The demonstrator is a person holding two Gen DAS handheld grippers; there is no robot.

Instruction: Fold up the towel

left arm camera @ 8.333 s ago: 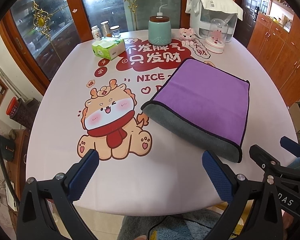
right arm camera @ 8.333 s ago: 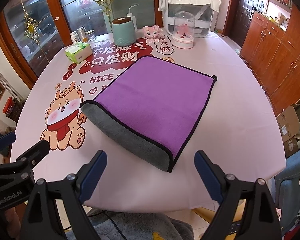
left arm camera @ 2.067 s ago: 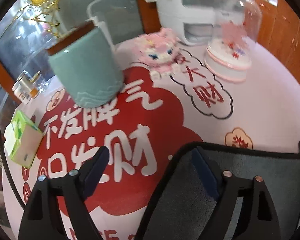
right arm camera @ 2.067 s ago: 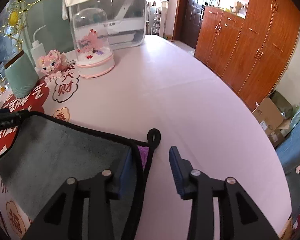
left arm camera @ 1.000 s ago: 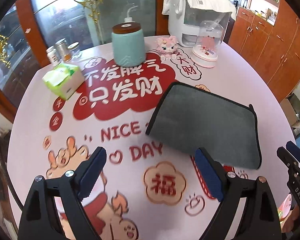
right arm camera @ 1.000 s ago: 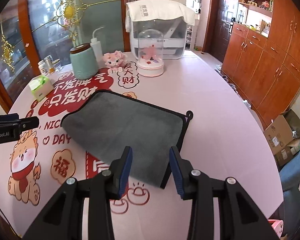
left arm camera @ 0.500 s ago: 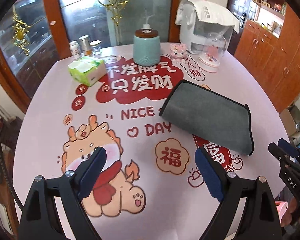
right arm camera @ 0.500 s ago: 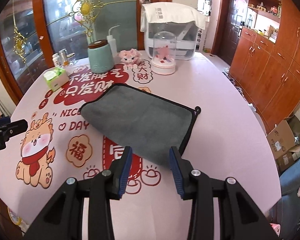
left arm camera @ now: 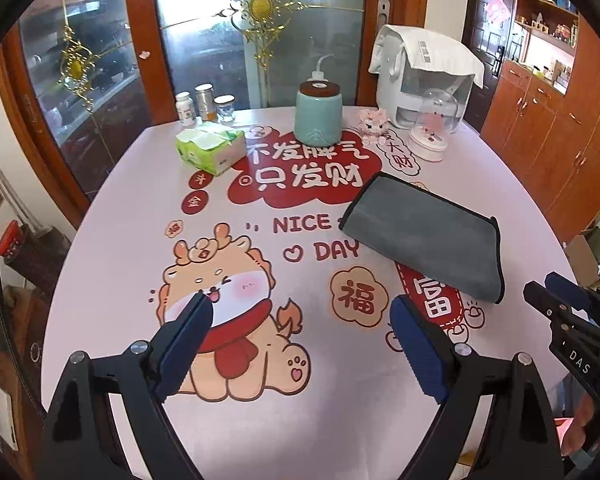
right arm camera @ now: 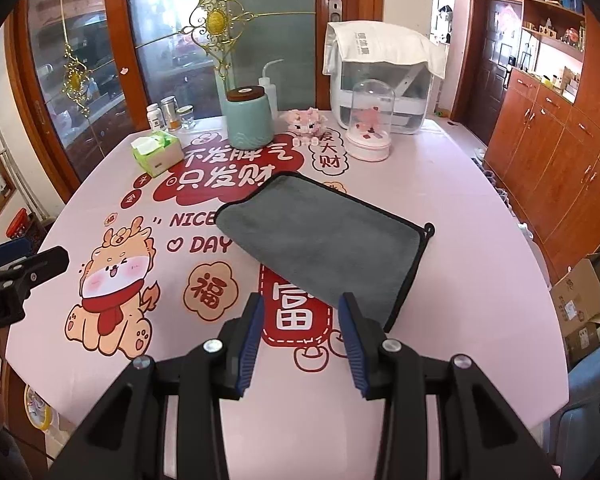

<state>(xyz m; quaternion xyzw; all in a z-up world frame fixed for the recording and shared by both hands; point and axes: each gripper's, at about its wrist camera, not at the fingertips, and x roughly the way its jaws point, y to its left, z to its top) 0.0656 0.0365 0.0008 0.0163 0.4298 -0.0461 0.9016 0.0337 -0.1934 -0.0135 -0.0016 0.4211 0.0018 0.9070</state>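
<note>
The towel lies folded on the pink table, grey side up with a black hem; it also shows in the right wrist view, its hanging loop at the right corner. My left gripper is open and empty, held above the table's near side, left of the towel. My right gripper is open with a narrower gap and empty, just in front of the towel's near edge. Neither gripper touches the towel.
At the table's far side stand a green tissue box, a teal jar, a pink toy, a glass dome, a white appliance and small bottles. Wooden cabinets stand right.
Both grippers have pulled back toward the table's near edge, away from the towel. The towel lies unmoved, folded with its grey side up.
</note>
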